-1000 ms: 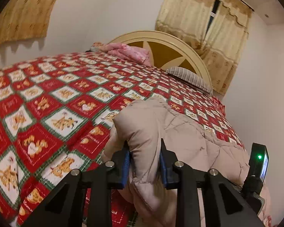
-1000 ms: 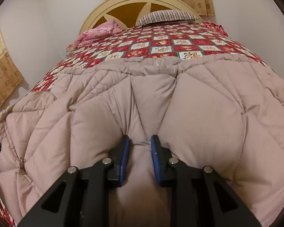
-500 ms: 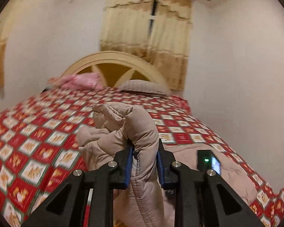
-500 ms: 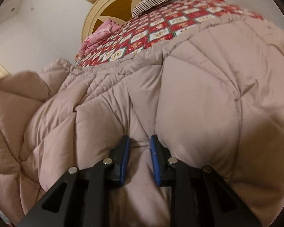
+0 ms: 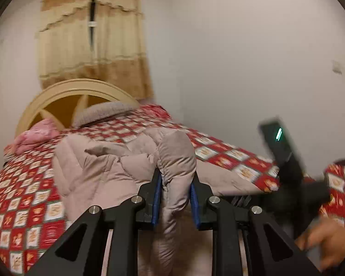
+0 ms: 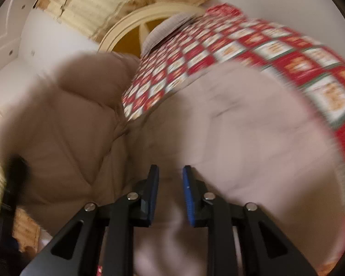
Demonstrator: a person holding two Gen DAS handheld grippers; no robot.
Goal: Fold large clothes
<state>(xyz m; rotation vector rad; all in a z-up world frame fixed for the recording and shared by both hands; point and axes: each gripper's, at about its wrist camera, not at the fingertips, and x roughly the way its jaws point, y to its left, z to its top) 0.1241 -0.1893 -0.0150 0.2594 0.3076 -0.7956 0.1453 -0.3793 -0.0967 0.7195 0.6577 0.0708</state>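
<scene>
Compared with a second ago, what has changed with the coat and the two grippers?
The left gripper has carried its pinched fold of the coat up and across the bed toward the right gripper, bunching that side over the middle. The right gripper's jaws have just been opening a little, coat between them. Both still hold the coat; pillows unmoved.

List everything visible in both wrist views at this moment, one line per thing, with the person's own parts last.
padded coat: one, beige-pink, on the bed, a fold lifted
bedspread: one, red and white check, covering the bed
headboard: one, cream, arched, far end
pink bundle: one, beside the headboard
striped pillow: one, grey, against the headboard
curtains: tan, behind the headboard
left claw: black with blue pads, shut on the coat
right claw: same, coat fabric between its pads
hand: one, blurred, lower right
</scene>
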